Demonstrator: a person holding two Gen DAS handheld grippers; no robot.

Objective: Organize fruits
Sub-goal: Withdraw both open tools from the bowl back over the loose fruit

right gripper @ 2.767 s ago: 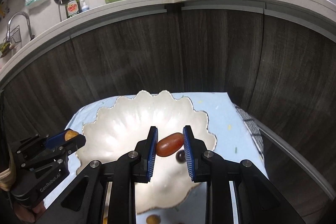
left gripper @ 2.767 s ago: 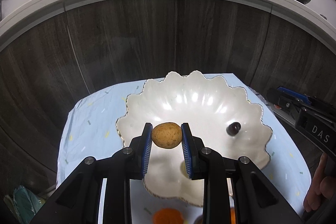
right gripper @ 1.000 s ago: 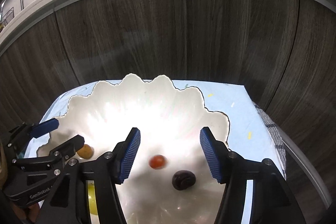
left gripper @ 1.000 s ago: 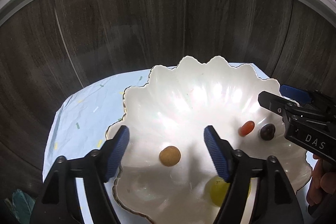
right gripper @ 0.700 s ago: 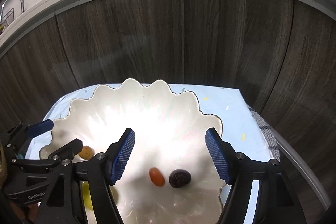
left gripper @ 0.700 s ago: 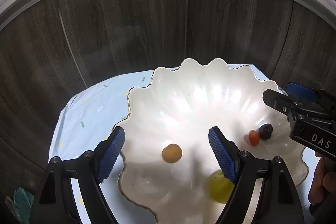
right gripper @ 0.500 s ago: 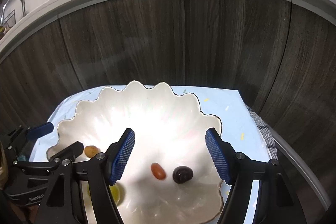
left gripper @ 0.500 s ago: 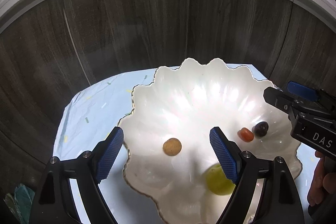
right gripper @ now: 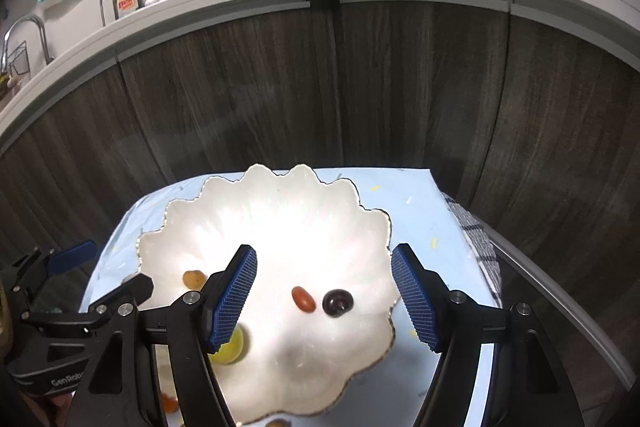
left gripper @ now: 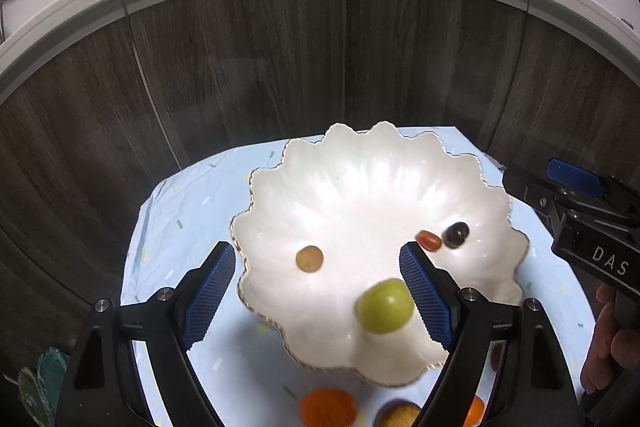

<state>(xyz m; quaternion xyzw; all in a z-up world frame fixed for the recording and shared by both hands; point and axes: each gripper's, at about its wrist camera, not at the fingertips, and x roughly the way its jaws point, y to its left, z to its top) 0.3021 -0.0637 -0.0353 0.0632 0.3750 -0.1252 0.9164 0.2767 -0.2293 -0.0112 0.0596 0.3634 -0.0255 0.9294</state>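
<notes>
lying in the white scalloped shell-shaped dish [right gripper: 280, 211], the small red oval tomato [right gripper: 302, 299] runs its long axis toward the near right, touching the dark purple grape [right gripper: 337, 302]. both the left gripper [left gripper: 316, 287] and the right gripper [right gripper: 324, 291], angled downward above the dish, have just been opening and stand wide with nothing held.

A tabletop [left gripper: 172, 223] covered in pale blue speckled cloth carried a white scalloped dish [left gripper: 360, 187]. Just beside the dish's near rim, an orange fruit [left gripper: 327, 407] and a brownish one [left gripper: 398, 415] lay directly on the cloth, partly cut off.
</notes>
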